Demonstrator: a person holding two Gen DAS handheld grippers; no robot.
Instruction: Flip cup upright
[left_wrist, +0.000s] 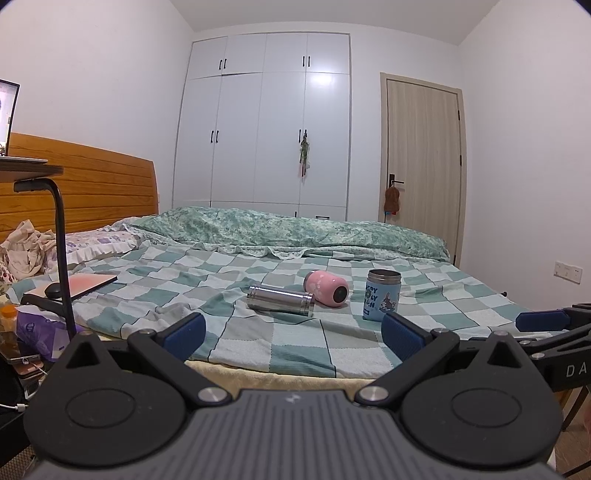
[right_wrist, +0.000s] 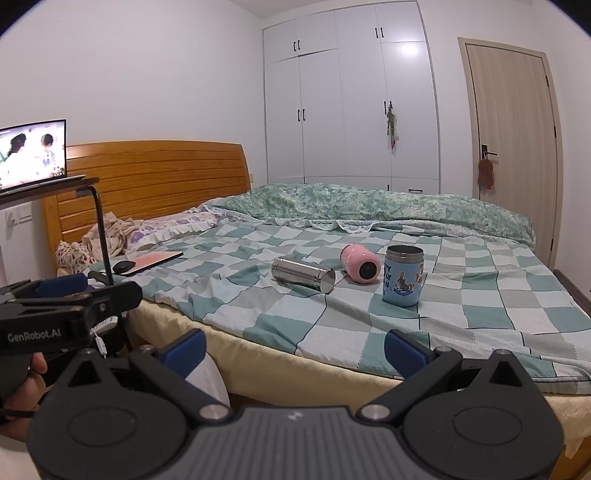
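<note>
— Grippers?
— Left gripper (left_wrist: 293, 334) spread wide, nothing between its blue pads; it hangs at the near edge of the bed (left_wrist: 258, 343). Right gripper (right_wrist: 295, 349) likewise wide apart and empty, also short of the bed's near edge.
— The cups?
— Three on the checked blanket, well beyond both grippers. Steel cup (left_wrist: 280, 300) lies on its side, leftmost. Pink cup (left_wrist: 327, 288) lies on its side just right of it, slightly farther back. Blue cup (left_wrist: 382, 294) stands upright, rightmost, mouth up.
— Contact?
— None with either gripper.
</note>
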